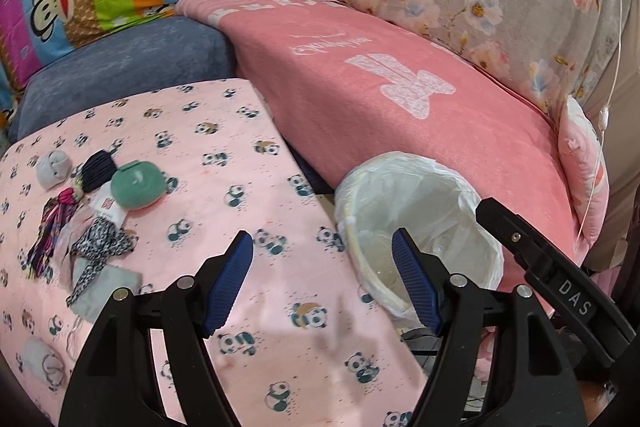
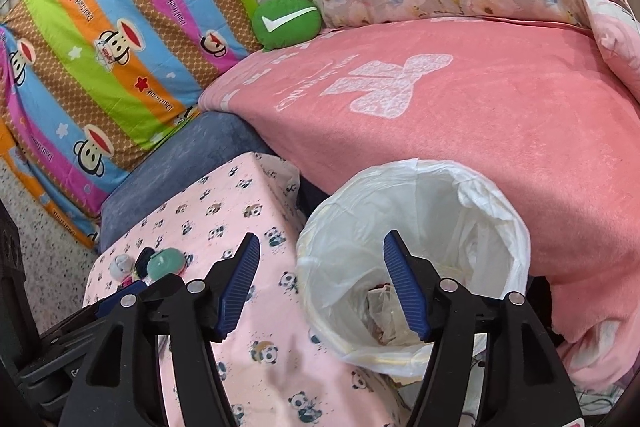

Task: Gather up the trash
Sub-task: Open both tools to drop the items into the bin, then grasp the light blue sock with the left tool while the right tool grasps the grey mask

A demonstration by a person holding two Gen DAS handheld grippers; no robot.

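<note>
Trash (image 2: 383,311) is being held at the bottom of the lined bin (image 2: 496,211), below the right gripper (image 2: 320,287). Jaws of both it and the left gripper (image 1: 322,279) are being kept apart, nothing between. Bare panda-print surface (image 1: 256,187) is being left ahead of the left jaws.

Bin (image 2: 416,267) mouth open; sofa (image 2: 480,131) crowds behind
</note>
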